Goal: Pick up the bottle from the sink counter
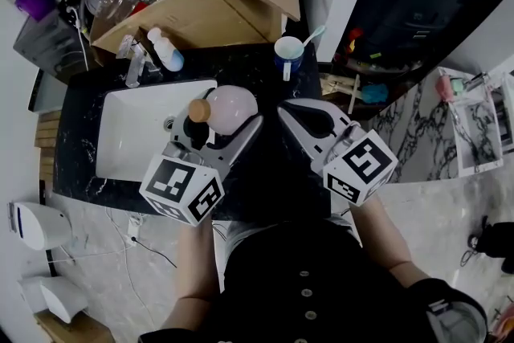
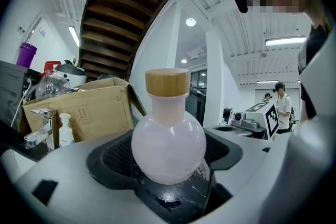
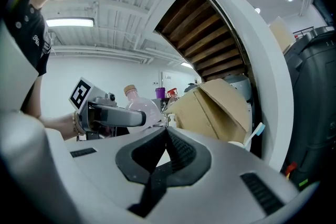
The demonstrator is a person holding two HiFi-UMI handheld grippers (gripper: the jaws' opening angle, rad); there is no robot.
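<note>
left gripper is clamping the round body of the pale pink bottle, its dark pads pressing in from either side below the wooden cap. the bottle is standing upright in the jaws, over the dark counter just beside the white sink basin. right gripper is idling nearby, its jaws sitting together on nothing. the grasp is looking complete. no view is showing whether the base is clearing the counter, so the lift is probably the part remaining. the cardboard box and the cup behind are playing no part.
</note>
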